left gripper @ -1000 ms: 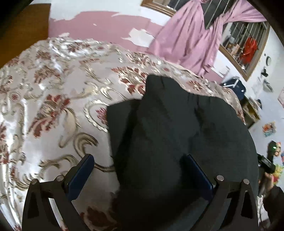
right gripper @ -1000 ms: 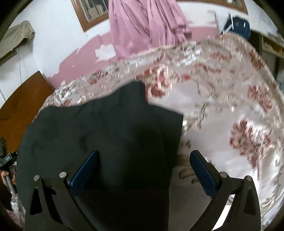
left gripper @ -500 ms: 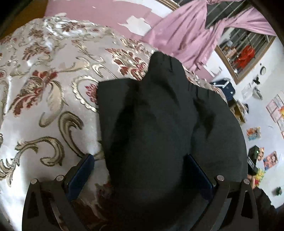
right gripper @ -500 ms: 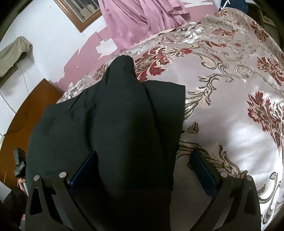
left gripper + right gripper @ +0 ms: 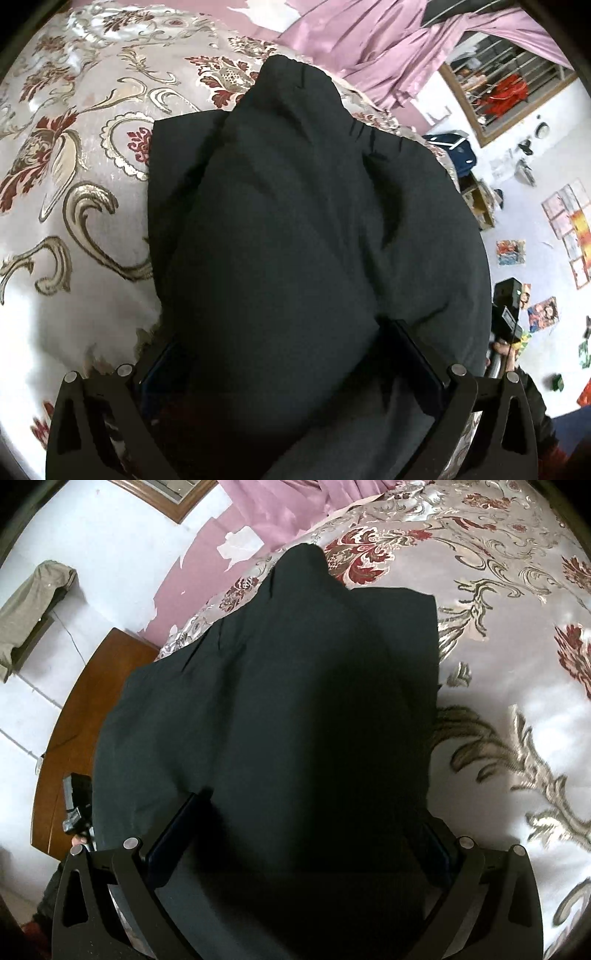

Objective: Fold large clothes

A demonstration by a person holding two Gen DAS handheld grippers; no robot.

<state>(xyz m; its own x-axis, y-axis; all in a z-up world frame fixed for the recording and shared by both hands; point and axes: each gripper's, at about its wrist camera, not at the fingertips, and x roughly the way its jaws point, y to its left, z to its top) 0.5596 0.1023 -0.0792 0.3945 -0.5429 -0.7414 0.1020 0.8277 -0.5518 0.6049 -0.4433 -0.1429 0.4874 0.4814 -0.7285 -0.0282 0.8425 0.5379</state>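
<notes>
Left hand-held gripper (image 5: 291,365), left wrist view: fingers set wide, a thick bunch of the dark garment (image 5: 303,221) fills the gap and hides the pads. Cannot tell whether it is really clamped or just draped through. Garment takes up centre frame and rises to a peak at upper centre, with a flat layer on the bed (image 5: 74,206) at its left edge. My read: mid-fold, edge being carried over. To do it well, keep both ends level, lay the edge onto the flat layer square, and don't let go until the cloth rests. Patterned satin bedspread looks slippery, so the lower layer may slide. Pink curtain (image 5: 373,48) and a barred window at upper right, posters on the wall at right.

Right hand-held gripper (image 5: 299,853), right wrist view: same story, fingers wide, cloth bunched between them, grip unclear. Garment centre frame, peak at top centre. Bedspread fills the right side, wooden headboard (image 5: 85,716) at left, peeling pink wall at upper left, khaki cloth hanging at far left.
</notes>
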